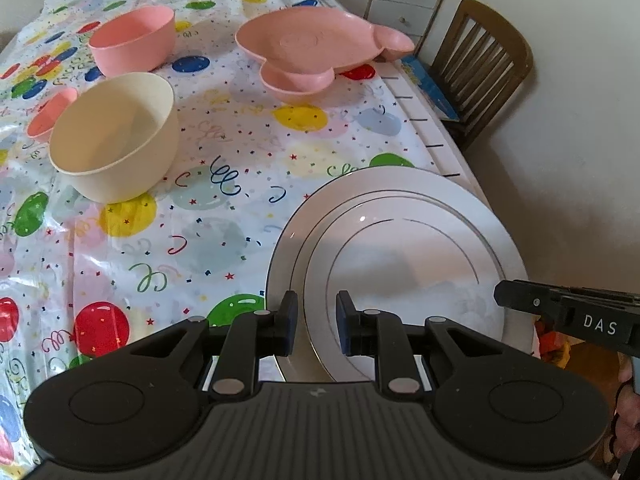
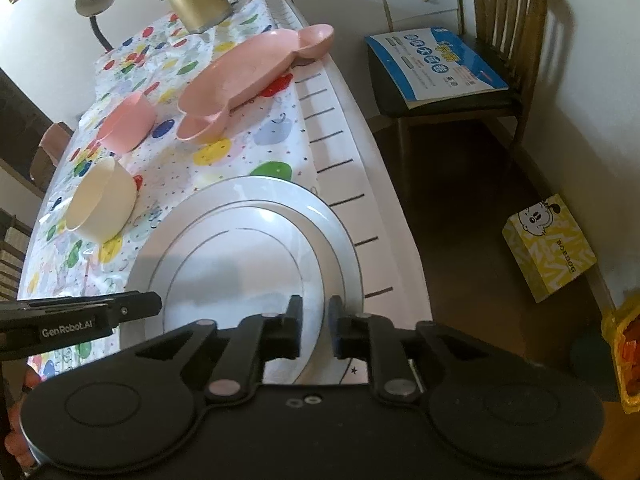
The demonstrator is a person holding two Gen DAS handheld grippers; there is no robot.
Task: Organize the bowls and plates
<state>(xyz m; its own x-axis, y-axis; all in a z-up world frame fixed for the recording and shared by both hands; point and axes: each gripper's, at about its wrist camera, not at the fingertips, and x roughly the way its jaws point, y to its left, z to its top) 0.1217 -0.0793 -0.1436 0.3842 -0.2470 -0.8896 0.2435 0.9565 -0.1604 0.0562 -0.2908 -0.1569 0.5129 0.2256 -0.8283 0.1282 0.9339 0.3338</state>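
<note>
From my left wrist, my left claw (image 1: 313,322) tilts steeply down over the balloon-print tablecloth (image 1: 192,240), clenched on the near rim of the stacked white plates (image 1: 400,248), beyond which sit a cream bowl (image 1: 116,140) and pink bowl (image 1: 134,38). From my right wrist, my right claw (image 2: 316,326) also tilts down, straddling the plates' (image 2: 248,248) right rim beside the table edge (whether it presses, I cannot tell), a wooden chair (image 2: 508,40) beyond.
</note>
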